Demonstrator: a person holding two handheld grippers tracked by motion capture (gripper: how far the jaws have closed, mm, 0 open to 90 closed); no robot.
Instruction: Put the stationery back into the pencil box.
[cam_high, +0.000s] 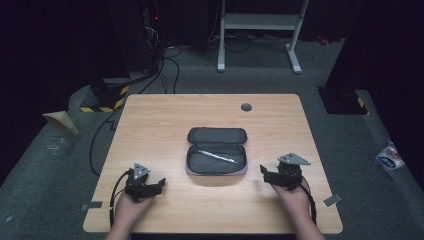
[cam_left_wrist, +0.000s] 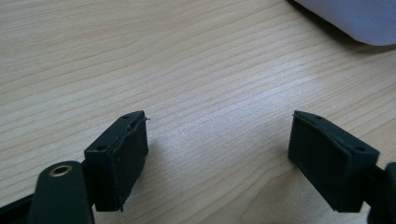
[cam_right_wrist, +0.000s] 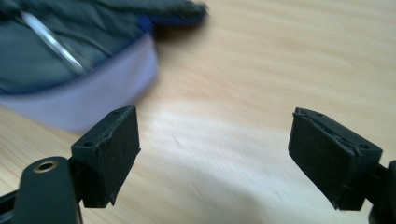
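An open grey pencil case (cam_high: 217, 151) lies in the middle of the wooden table (cam_high: 150, 120), with a silver pen (cam_high: 217, 156) inside it. My left gripper (cam_high: 159, 184) rests near the front left of the table, held in a hand, jaws pointing right. In the left gripper view its jaws (cam_left_wrist: 219, 126) stand wide apart over bare wood, and a corner of the case (cam_left_wrist: 355, 18) is at the top right. My right gripper (cam_high: 263, 172) is right of the case, open and empty. The right gripper view (cam_right_wrist: 215, 121) is blurred, with the case (cam_right_wrist: 70, 93) and pen (cam_right_wrist: 51, 42) at upper left.
A round cable hole (cam_high: 246, 107) sits near the table's far edge. Bits of tape (cam_high: 332, 200) mark the front corners. Beyond the table stand a white desk frame (cam_high: 260, 30), dark equipment and floor cables (cam_high: 170, 70). A white packet (cam_high: 389, 157) lies on the floor at the right.
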